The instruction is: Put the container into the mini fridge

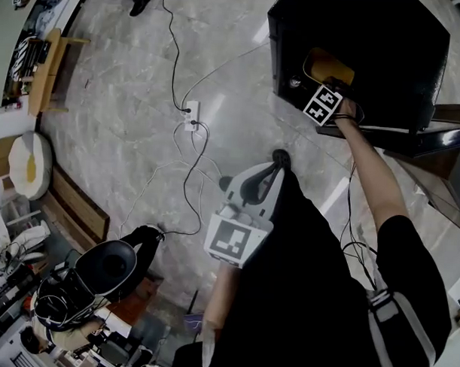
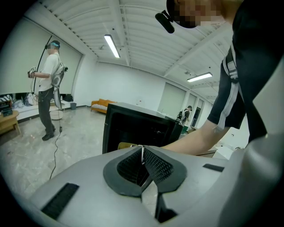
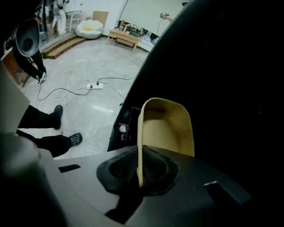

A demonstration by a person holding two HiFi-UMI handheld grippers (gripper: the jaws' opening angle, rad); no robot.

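Right gripper pinches container wall (head view hides jaws).

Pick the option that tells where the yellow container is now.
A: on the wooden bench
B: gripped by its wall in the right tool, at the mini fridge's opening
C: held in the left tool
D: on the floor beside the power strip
B: the right gripper view shows the container with its thin wall between the pads of the right tool, and the head view shows it in the dark opening of the mini fridge.
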